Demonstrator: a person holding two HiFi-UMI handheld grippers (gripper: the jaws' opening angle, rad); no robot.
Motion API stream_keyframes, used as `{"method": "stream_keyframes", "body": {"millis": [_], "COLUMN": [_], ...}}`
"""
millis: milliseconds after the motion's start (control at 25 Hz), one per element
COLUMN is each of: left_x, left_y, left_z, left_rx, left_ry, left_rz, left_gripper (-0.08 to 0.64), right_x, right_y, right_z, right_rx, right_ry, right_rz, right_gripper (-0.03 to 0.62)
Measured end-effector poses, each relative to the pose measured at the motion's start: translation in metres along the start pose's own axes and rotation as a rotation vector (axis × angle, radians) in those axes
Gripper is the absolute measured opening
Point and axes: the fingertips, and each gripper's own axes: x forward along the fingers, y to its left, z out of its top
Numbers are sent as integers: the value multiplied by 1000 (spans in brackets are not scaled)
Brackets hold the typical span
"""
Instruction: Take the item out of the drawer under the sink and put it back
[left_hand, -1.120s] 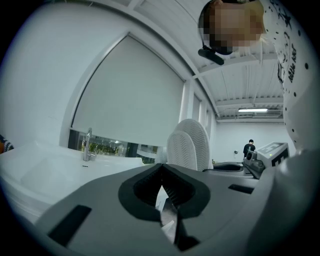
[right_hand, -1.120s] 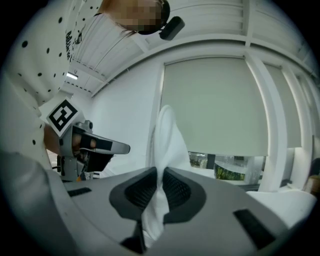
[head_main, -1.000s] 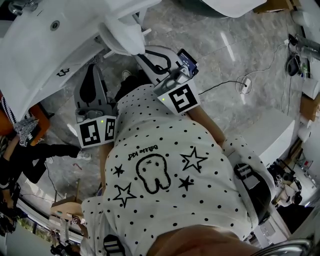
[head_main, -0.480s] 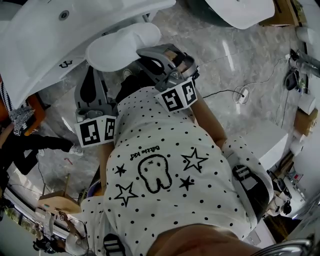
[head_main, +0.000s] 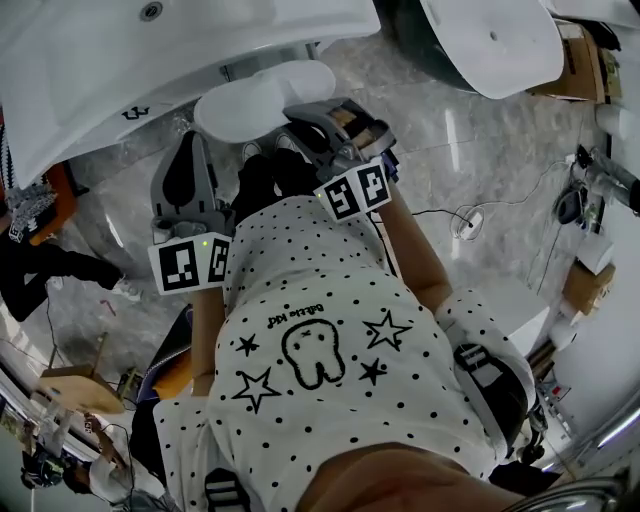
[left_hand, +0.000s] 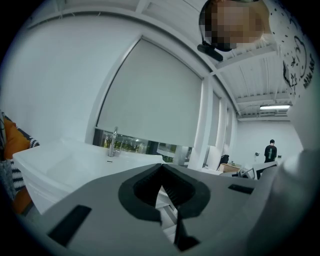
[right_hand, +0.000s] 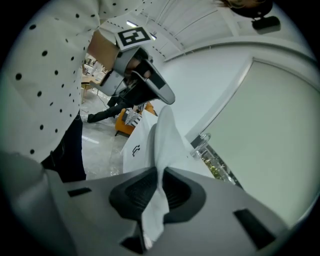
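My right gripper (head_main: 305, 112) is shut on a white cloth-like item (head_main: 262, 96), held in the air just below the white sink unit (head_main: 120, 60). In the right gripper view the white item (right_hand: 164, 145) rises from between the closed jaws of the right gripper (right_hand: 161, 176), toward the sink cabinet (right_hand: 136, 148). My left gripper (head_main: 188, 160) hangs beside it on the left; its jaws meet with nothing between them. The left gripper view looks past the left gripper (left_hand: 161, 172) at the sink top (left_hand: 75, 160) and faucet (left_hand: 114, 142). I cannot make out a drawer.
A grey marble floor (head_main: 480, 150) lies below. A second white basin (head_main: 495, 40) stands at the upper right. A cable and plug (head_main: 465, 218) lie on the floor to the right. A person in black (head_main: 50, 265) is at the left, another (left_hand: 270, 150) far off.
The right gripper has turned and carried the white item a little down and right, and it now hangs flatter. The sink has slid up the view. The left gripper has hardly moved.
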Motion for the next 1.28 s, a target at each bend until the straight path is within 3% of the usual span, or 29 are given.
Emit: {"method": "stream_keyframes", "body": {"millis": [120, 240, 600, 1000, 1280], "left_x": [-2, 5, -9, -7, 9], "left_y": [-1, 6, 8, 3, -5], "left_z": [5, -14, -27, -59, -66], "left_rx": [-7, -20, -42, -59, -70], "left_ry": [-1, 10, 22, 81, 70], "left_rz": [19, 30, 75, 94, 86], "left_gripper": [5, 5, 5, 5, 5], "right_x": [4, 25, 55, 94, 129], "right_y": [2, 13, 41, 63, 72], "right_z": [-4, -22, -60, -93, -120], "right_rx": [-12, -27, -152, -185, -190], "right_ry": [-1, 1, 45, 29, 33], "right_rz": [40, 81, 199, 266, 305], "right_gripper": [43, 43, 43, 43, 43]}}
